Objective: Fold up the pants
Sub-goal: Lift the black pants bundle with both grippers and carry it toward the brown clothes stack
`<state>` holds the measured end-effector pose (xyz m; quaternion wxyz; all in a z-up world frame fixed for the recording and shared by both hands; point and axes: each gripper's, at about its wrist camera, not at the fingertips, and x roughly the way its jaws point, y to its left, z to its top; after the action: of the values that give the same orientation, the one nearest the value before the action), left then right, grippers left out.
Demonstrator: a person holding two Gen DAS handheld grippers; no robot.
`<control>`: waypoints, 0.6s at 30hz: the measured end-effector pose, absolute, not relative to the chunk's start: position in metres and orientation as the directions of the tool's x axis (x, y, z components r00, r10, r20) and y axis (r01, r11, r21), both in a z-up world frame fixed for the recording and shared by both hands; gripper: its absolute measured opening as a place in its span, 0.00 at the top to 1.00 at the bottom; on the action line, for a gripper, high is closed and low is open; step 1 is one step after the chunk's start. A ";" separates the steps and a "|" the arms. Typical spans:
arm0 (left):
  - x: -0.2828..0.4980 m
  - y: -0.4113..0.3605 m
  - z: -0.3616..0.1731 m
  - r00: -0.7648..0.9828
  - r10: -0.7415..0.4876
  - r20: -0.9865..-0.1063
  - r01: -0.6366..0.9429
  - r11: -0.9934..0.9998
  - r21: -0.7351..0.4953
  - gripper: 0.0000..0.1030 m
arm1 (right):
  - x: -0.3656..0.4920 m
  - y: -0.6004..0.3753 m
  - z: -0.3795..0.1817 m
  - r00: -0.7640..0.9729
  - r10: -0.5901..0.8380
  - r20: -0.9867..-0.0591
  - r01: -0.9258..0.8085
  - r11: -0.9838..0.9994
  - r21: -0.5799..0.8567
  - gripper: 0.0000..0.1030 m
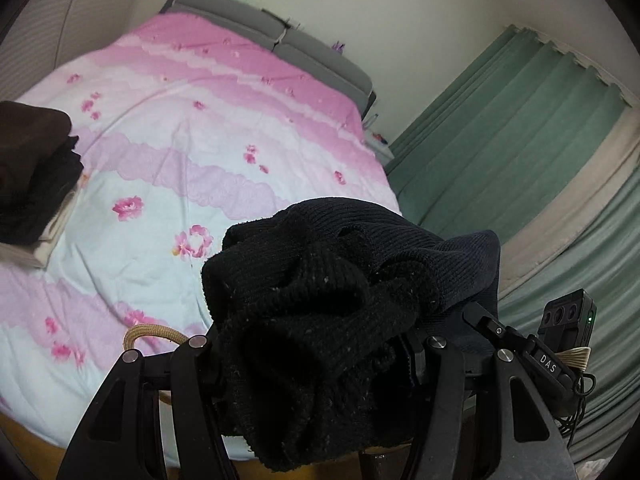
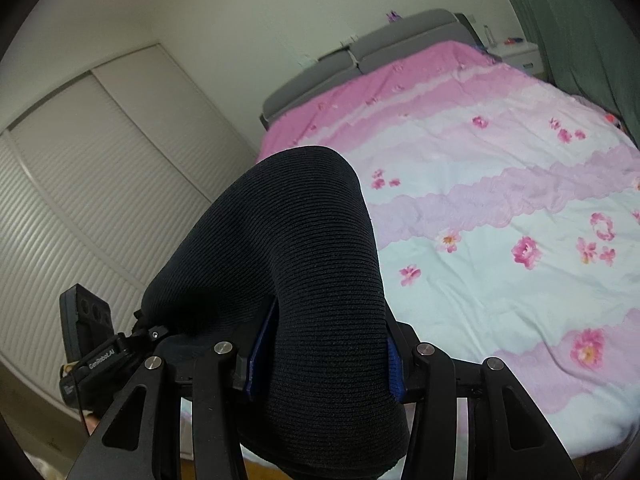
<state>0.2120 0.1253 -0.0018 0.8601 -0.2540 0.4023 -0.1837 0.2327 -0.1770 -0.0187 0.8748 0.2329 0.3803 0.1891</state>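
Pants of dark, ribbed knit fabric [image 1: 320, 280] are held up off the bed by both tongs. In the left wrist view the cloth is bunched in thick, fuzzy folds between the black fingers of the left gripper [image 1: 316, 356], which is clamped on it, and a loose end is draped down over the jaws. In the right wrist view a smoother, rounded fold of the same pants [image 2: 304, 260] is pinched between the blue pads [image 2: 394, 372] of the right gripper [image 2: 324, 372], whose jaws are closed on the fabric. A pink and white quilt printed with pink flowers [image 1: 180, 152] is spread flat over the bed below. A stack of folded dark and cream garments [image 1: 36, 176] is seen on the quilt's left edge. A grey padded headboard [image 1: 280, 40], green pleated curtains [image 1: 520, 140] and white louvred wardrobe doors [image 2: 80, 200] are seen behind.
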 end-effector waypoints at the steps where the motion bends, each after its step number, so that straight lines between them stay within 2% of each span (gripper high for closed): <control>1: 0.202 0.124 0.004 0.615 -0.517 -0.595 0.115 0.806 -0.581 0.42 | 0.224 -0.179 -0.014 0.643 0.512 -0.569 -0.160 0.817 0.554 0.54; 10: 0.114 0.125 0.035 0.664 -0.473 -0.580 0.093 0.821 -0.563 0.42 | 0.148 -0.181 0.009 0.670 0.539 -0.510 -0.221 0.801 0.557 0.54; 18: 0.069 0.147 0.059 0.702 -0.445 -0.556 0.072 0.821 -0.566 0.42 | 0.106 -0.165 0.029 0.677 0.564 -0.474 -0.272 0.789 0.551 0.54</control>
<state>0.0693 0.1469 0.0588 0.8850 -0.2606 0.3572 -0.1461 0.1058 -0.1647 0.0288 0.8878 0.2239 0.3261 0.2352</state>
